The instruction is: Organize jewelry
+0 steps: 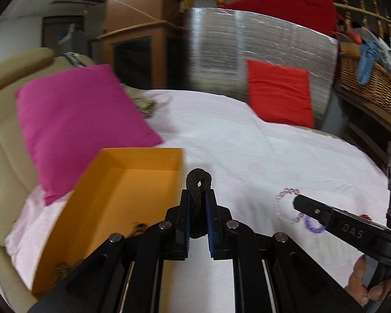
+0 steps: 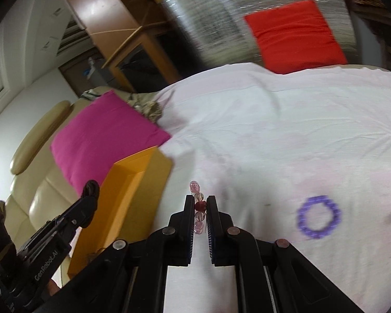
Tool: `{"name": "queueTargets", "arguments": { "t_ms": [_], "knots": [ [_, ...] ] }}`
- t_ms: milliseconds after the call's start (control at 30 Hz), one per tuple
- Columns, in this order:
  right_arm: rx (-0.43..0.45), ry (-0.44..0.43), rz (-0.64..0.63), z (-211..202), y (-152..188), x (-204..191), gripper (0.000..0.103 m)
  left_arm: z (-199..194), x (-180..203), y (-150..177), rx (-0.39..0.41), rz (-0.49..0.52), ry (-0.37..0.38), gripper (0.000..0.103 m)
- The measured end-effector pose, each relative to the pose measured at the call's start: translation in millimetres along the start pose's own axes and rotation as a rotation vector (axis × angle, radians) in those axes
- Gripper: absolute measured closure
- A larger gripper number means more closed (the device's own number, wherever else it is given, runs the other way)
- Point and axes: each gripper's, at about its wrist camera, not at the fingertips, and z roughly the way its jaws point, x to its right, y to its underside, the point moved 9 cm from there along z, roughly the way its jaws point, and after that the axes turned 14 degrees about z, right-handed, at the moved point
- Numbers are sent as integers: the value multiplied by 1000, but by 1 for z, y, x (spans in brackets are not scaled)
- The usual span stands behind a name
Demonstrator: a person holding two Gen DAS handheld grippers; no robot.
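Observation:
My left gripper (image 1: 198, 193) is shut on a black braided cord bracelet (image 1: 198, 180), whose loop sticks up past the fingertips, just right of an open orange box (image 1: 112, 198). A few small dark pieces lie in the box near its close end. My right gripper (image 2: 200, 198) is shut on a pink clear-bead bracelet (image 2: 195, 186) with a red bead between the pads. The left wrist view shows the right gripper (image 1: 297, 200) with that bead bracelet (image 1: 282, 203) hanging above the sheet. A purple beaded bracelet (image 2: 319, 216) lies flat on the white sheet (image 2: 273, 130). The left gripper (image 2: 87, 198) hovers beside the orange box (image 2: 133, 195).
A magenta pillow (image 1: 78, 125) leans behind the box on a beige sofa (image 1: 5, 156). A red pillow (image 1: 280, 94) stands against a silver foil panel (image 1: 260, 41) at the far edge. A wicker basket (image 1: 370, 83) sits on a shelf at right. A hand (image 1: 362, 284) grips the right tool.

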Motion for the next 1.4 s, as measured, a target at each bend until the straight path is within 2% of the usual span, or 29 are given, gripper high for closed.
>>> {"name": "queueTargets", "arguments": {
  "t_ms": [200,467,967,1400],
  "knots": [
    [-22,-26,-26,11,10,-25,93,-7,-43,12,-7,-36,-98,92],
    [-44,-61,-47,20,19,-52,93,-5,-69,18,-16,-49,-155,92],
    [-87,-136,-93,47,44,-101,93,2,-110,41,-66,-81,-213,92],
    [-129,-176,-144,76,63,-135,93,28,-153,71,-165,-126,-255,92]
  ]
}}
